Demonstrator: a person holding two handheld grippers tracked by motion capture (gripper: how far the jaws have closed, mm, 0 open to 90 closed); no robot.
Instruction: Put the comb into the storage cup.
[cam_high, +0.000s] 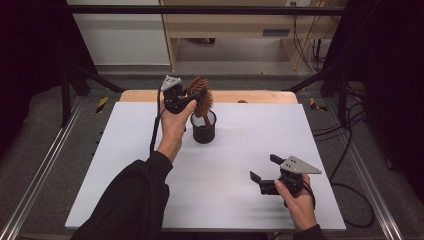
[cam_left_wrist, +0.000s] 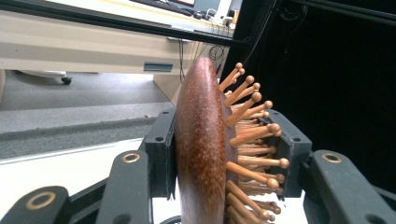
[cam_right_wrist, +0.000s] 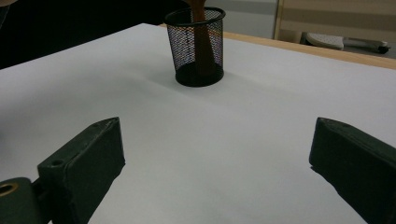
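A brown wooden hairbrush (cam_high: 204, 102) stands upright with its handle down inside a black mesh cup (cam_high: 204, 131) at the back middle of the white table (cam_high: 235, 150). My left gripper (cam_high: 194, 96) is shut on the brush head. In the left gripper view one pad lies against the smooth back of the hairbrush (cam_left_wrist: 201, 149) and the other presses on its ball-tipped bristles. My right gripper (cam_high: 265, 168) hovers low over the front right of the table, open with nothing between its jaws. In the right gripper view the cup (cam_right_wrist: 196, 46) stands ahead with the brush handle (cam_right_wrist: 203, 51) inside.
A wooden strip (cam_high: 260, 96) edges the table's far side. Metal rails (cam_high: 35, 175) run along both sides, and cables (cam_high: 350, 150) trail on the floor at the right. Pale wooden furniture (cam_high: 225, 25) stands behind the table.
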